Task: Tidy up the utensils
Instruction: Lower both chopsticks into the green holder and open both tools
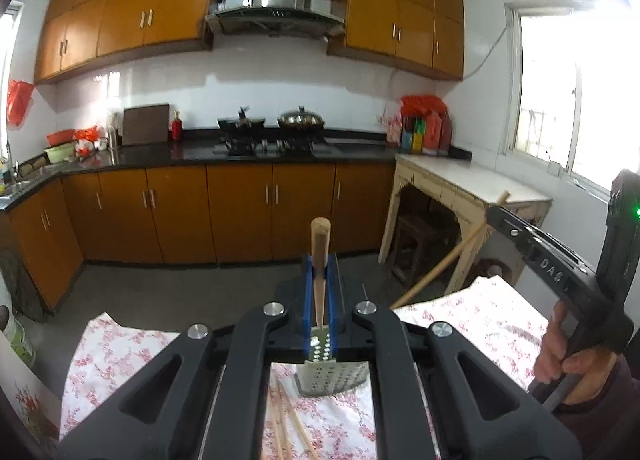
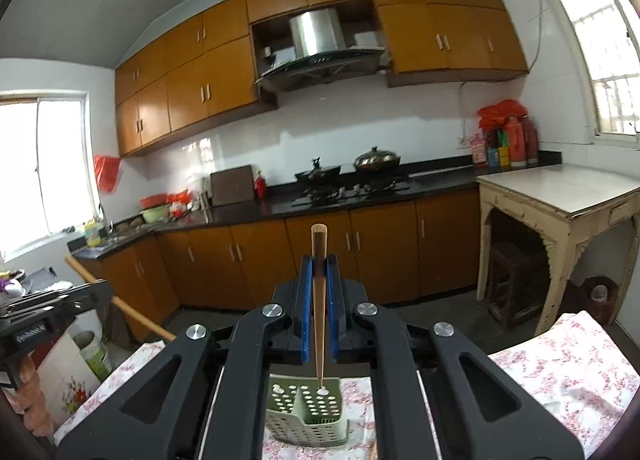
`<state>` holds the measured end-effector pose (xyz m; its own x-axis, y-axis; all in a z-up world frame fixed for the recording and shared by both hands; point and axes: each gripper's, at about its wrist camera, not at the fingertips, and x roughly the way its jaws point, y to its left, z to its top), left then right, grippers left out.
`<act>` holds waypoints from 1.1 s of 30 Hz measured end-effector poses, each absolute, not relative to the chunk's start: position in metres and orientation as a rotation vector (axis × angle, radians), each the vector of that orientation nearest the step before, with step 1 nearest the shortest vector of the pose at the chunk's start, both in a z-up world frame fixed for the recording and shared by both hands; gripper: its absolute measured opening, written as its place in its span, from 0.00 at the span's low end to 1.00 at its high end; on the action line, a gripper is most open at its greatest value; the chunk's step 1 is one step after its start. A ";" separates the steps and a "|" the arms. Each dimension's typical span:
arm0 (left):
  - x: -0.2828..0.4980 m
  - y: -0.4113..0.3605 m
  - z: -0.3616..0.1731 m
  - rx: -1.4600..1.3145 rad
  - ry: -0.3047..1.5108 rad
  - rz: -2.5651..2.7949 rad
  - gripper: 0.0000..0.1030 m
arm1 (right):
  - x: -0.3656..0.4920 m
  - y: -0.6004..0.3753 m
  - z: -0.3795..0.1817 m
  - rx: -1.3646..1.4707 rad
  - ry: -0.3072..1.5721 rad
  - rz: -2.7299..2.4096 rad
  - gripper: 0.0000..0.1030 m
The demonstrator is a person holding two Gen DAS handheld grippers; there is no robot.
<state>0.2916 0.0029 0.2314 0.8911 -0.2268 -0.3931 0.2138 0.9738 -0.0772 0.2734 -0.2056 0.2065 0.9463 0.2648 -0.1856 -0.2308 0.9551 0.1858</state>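
My left gripper [image 1: 320,262] is shut on a wooden chopstick [image 1: 320,244] that sticks out past its blue pads. Below it a grey perforated holder [image 1: 332,374] stands on the floral tablecloth [image 1: 120,348], with several loose chopsticks [image 1: 286,426] lying beside it. My right gripper [image 2: 319,262] is shut on another chopstick [image 2: 319,300], above a green perforated utensil basket [image 2: 308,414] with two compartments. In the left wrist view the right gripper's body [image 1: 540,252] shows at the right edge, with its chopstick [image 1: 440,268] slanting down and a hand [image 1: 568,352] on the handle.
Both grippers are raised over the cloth-covered table and face a kitchen with orange cabinets [image 1: 240,211] and a black counter [image 2: 360,195] with a stove. A worn cream side table [image 2: 560,195] stands at the right. A bucket [image 2: 94,352] sits on the floor at the left.
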 end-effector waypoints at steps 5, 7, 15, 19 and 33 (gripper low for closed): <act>0.321 -0.006 0.205 -0.021 0.493 -0.224 0.07 | 0.301 -0.194 0.182 0.157 0.309 0.261 0.07; 0.331 -0.006 0.195 -0.018 0.523 -0.215 0.07 | 0.315 -0.195 0.172 0.174 0.359 0.262 0.07; 0.358 -0.001 0.173 -0.033 0.579 -0.204 0.07 | 0.335 -0.191 0.152 0.202 0.442 0.266 0.07; 0.362 0.003 0.166 -0.044 0.591 -0.198 0.07 | 0.341 -0.192 0.148 0.214 0.472 0.267 0.07; 0.360 0.020 0.168 -0.099 0.589 -0.144 0.21 | 0.342 -0.210 0.149 0.250 0.469 0.203 0.38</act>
